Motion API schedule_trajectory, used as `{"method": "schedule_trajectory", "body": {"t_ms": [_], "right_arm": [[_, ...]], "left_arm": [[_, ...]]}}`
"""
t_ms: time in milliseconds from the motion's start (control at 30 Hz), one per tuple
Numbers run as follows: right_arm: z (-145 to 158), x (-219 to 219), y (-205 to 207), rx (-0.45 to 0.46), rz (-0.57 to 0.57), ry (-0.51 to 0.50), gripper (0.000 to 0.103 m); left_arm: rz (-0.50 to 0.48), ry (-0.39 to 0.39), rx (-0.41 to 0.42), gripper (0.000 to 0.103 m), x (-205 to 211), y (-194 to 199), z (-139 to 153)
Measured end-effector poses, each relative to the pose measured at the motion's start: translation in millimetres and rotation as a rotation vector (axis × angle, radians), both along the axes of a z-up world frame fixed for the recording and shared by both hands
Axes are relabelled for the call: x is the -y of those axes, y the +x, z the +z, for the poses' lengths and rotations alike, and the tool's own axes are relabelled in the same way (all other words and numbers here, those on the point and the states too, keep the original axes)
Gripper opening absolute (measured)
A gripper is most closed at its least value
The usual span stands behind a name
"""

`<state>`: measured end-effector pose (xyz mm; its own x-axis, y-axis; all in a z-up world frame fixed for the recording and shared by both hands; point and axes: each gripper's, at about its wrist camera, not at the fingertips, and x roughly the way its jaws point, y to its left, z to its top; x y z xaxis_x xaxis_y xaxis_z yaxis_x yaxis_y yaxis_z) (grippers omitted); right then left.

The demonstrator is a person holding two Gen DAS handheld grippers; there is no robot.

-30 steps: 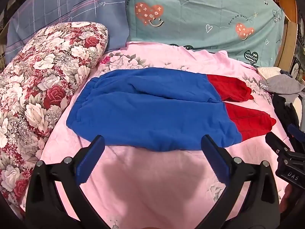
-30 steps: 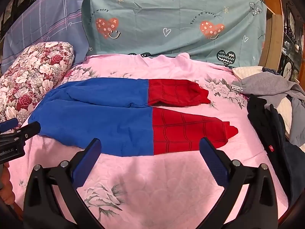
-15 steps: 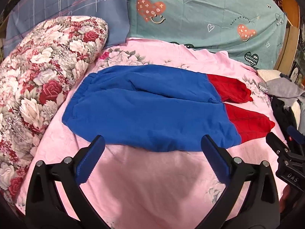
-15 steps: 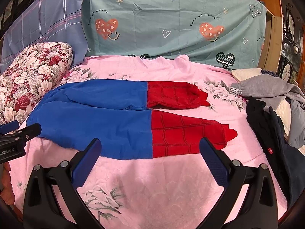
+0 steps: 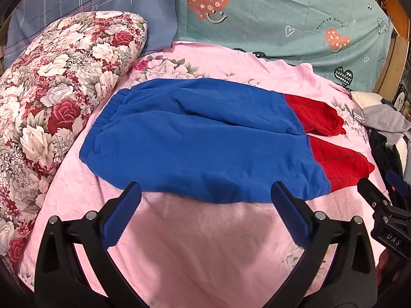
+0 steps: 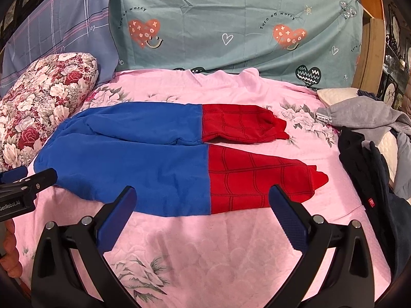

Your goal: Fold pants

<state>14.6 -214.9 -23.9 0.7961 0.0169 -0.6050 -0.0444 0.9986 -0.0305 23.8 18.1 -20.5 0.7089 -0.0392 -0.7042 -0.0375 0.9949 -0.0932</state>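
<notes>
Blue pants with red lower legs [image 5: 200, 143] [image 6: 143, 161] lie flat on the pink bedspread [image 5: 205, 243], waistband to the left by the floral pillow, both legs side by side pointing right. My left gripper [image 5: 205, 192] hovers open just in front of the near blue edge, holding nothing. My right gripper [image 6: 203, 197] is open too, over the near leg where blue meets red. Each gripper shows at the edge of the other's view: the right gripper [image 5: 380, 200] and the left gripper [image 6: 30, 179].
A floral pillow [image 5: 51, 107] lies at the left. Teal and blue-grey sheets [image 6: 231, 25] hang behind the bed. A pile of grey and black clothes [image 6: 372, 148] sits at the right edge. A hand [image 6: 10, 251] shows at lower left.
Both grippers have moved slightly closer to the pants' near edge; the left one has swung a little leftward. The pants have not moved.
</notes>
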Motion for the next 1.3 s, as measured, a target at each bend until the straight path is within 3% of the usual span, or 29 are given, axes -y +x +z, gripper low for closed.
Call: {"method": "schedule_trajectory", "body": {"t_ms": [1300], "right_arm": [[0.4, 0.4, -8.9, 0.029, 0.032, 0.059, 0.102]], "left_arm": [[0.009, 0.006, -0.005, 0.101, -1.4, -6.7, -0.8]]}}
